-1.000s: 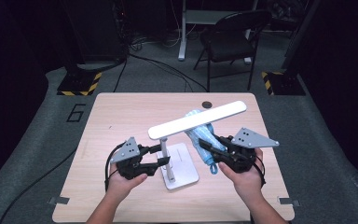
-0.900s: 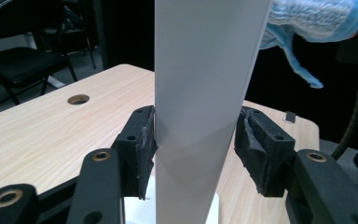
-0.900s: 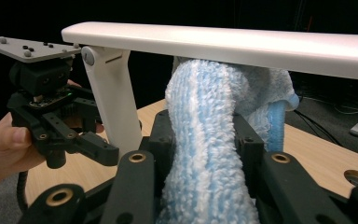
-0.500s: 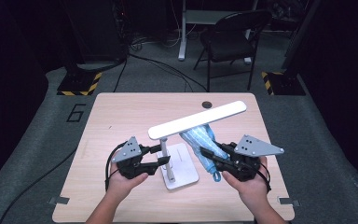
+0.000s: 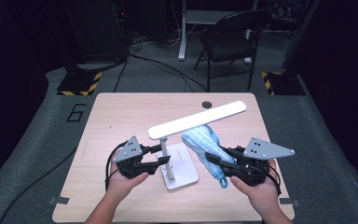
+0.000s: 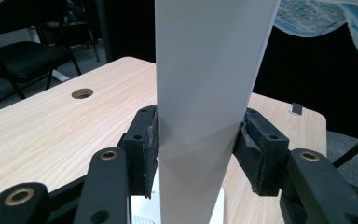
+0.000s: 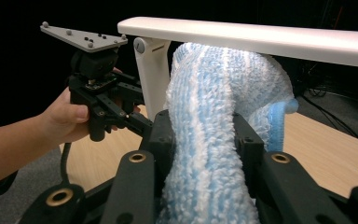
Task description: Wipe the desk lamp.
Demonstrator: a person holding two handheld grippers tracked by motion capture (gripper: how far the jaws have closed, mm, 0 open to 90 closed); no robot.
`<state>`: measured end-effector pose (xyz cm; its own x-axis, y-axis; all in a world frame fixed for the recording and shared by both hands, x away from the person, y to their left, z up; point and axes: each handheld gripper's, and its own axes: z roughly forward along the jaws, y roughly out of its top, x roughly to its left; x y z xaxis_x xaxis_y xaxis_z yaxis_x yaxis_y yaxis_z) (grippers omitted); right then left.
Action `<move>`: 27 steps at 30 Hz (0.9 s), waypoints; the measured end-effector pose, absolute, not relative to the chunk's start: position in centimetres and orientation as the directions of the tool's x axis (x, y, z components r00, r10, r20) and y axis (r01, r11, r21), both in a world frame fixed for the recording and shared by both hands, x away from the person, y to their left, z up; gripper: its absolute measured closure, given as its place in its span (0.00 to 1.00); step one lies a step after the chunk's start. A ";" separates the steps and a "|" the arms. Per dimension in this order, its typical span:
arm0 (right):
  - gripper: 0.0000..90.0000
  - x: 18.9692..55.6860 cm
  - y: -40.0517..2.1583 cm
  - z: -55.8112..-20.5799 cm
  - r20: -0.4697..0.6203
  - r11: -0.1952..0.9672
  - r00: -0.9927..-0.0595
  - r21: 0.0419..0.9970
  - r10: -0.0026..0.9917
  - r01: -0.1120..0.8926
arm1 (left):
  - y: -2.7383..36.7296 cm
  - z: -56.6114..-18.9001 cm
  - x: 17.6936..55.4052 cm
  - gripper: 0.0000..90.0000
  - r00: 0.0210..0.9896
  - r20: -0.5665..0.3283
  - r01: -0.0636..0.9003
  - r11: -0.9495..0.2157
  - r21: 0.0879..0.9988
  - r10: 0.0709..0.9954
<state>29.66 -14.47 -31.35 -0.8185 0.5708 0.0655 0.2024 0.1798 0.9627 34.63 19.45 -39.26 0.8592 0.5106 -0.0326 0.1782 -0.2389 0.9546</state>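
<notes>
High view: left gripper (image 5: 162,154) closing on, now pinching, white desk lamp's flat post (image 6: 205,93); right gripper (image 5: 213,160) clamping fluffy blue-striped cloth (image 5: 205,144) under lamp head (image 5: 198,119); wiping apparently just starting.

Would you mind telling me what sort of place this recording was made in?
Probably a lab or studio set up for recording, not a home: a lone wooden table stands on grey carpet among dark surroundings, with yellow-and-black striped stand bases, cables across the floor, and a folding chair.

Blue-white cloth (image 5: 204,148) under upright white lamp (image 5: 168,156) — touching.
</notes>
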 end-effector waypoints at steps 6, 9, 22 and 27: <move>0.75 28.9 -15.2 -30.9 0.061 0.170 -0.827 0.968 0.560 0.186 | 19.5 -39.3 34.6 0.58 0.859 -0.032 0.178 -0.239 0.954 0.511; 0.75 28.4 -15.5 -30.3 0.059 0.155 -0.831 0.973 0.554 0.172 | 19.4 -39.3 34.6 0.58 0.859 -0.032 0.178 -0.239 0.955 0.511; 0.75 28.4 -15.7 -27.7 0.050 0.156 -0.837 0.975 0.546 0.160 | 19.4 -39.4 34.7 0.58 0.861 -0.037 0.178 -0.233 0.956 0.508; 0.75 28.9 -15.8 -26.7 0.062 0.150 -0.835 0.974 0.546 0.170 | 19.3 -39.4 34.7 0.58 0.859 -0.034 0.176 -0.231 0.957 0.511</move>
<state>28.93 -15.77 -26.68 -0.8354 0.5462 0.0618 0.1703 0.1502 0.9739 34.66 19.35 -39.44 0.8591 0.5107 -0.0344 0.1757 -0.2311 0.9569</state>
